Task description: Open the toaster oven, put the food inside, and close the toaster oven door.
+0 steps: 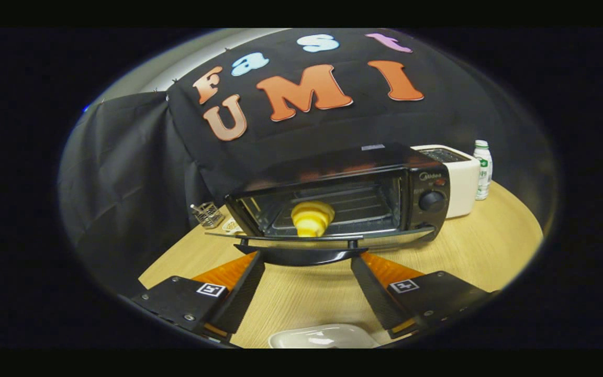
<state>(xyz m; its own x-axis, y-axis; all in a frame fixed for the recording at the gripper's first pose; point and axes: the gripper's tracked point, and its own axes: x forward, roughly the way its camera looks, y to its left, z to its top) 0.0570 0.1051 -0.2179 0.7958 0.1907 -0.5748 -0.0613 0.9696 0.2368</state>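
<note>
Food's in: the yellow pastry (312, 218) sits on the rack inside the toaster oven (341, 196), whose door (322, 238) hangs open, your gripper (308, 262) spread empty just before its handle (301, 255), closing remains.

The round wooden table (464, 246) carried the toaster oven (343, 193) at centre, a white toaster (461, 178) and bottle (483, 168) right, a wire holder (208, 213) left, a white dish (322, 337) at bottom.
</note>
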